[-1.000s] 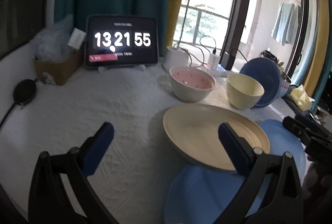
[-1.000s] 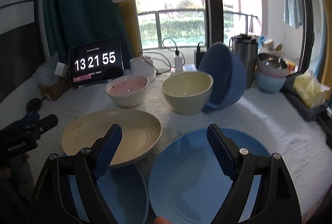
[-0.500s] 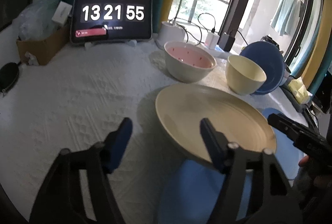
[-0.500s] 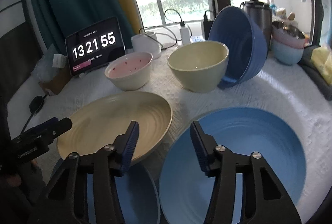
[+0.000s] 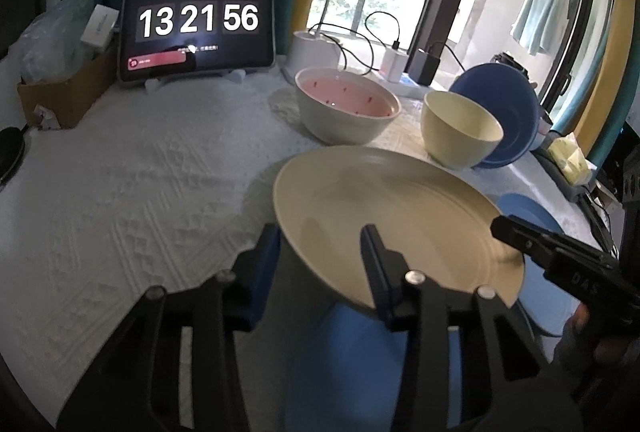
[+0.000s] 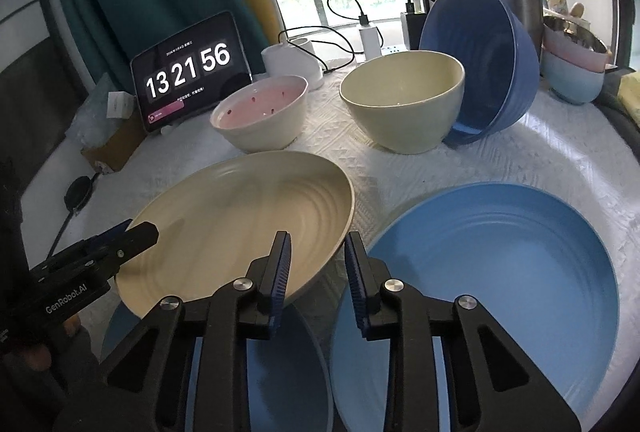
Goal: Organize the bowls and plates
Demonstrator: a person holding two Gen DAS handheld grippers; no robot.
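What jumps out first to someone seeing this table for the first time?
A big cream plate sits tilted on a blue plate near the front, with both grippers at its rim. Beside it lies a wide blue plate. Behind, a tablet shows large clock digits.

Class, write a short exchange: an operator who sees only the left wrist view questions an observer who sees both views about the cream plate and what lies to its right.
Operator: Is the right gripper on the cream plate yet?
Observer: Its jaws have just been closing. They straddle the plate's rim but do not press it yet.
Operator: I see a sliver of blue beyond that plate. What is it?
Observer: A whole blue plate, flat on the cloth beside the cream plate.
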